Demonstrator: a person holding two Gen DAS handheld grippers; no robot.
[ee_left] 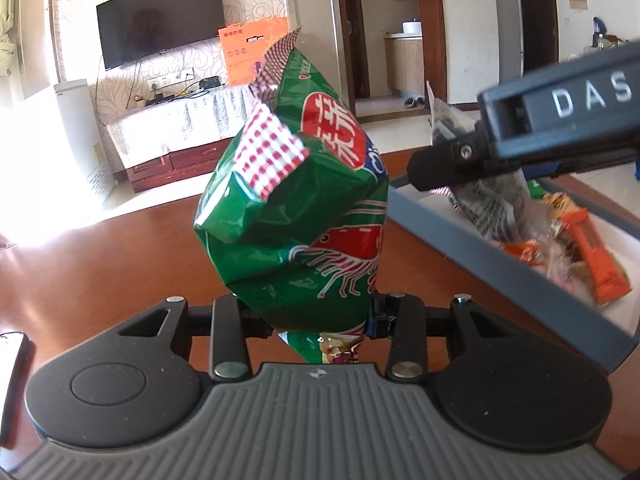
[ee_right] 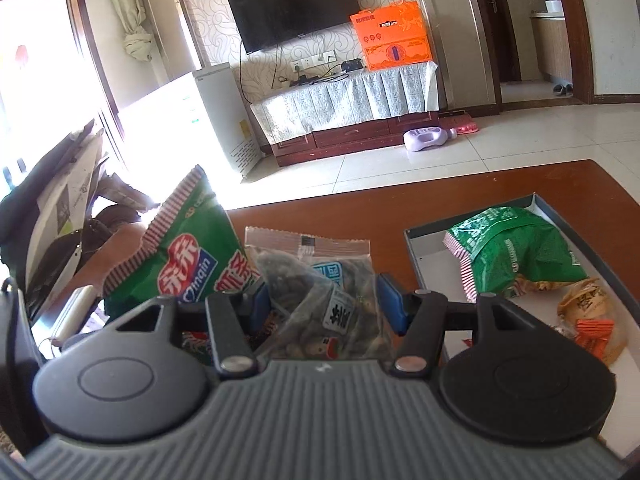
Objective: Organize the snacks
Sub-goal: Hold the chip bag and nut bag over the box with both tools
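My left gripper (ee_left: 316,320) is shut on a green snack bag (ee_left: 304,208) with a red-checked edge and holds it upright above the brown table (ee_left: 120,264). The same bag shows in the right wrist view (ee_right: 188,256), left of the right gripper. My right gripper (ee_right: 320,304) is shut on a clear packet of dark seeds (ee_right: 320,292). In the left wrist view the right gripper (ee_left: 440,168) holds that packet (ee_left: 492,208) over the grey tray (ee_left: 472,248).
The grey tray (ee_right: 424,264) at the right holds another green bag (ee_right: 520,252), an orange packet (ee_right: 592,332) and other small snacks. A white object (ee_right: 76,312) lies at the table's left edge. The floor lies beyond the table's far edge.
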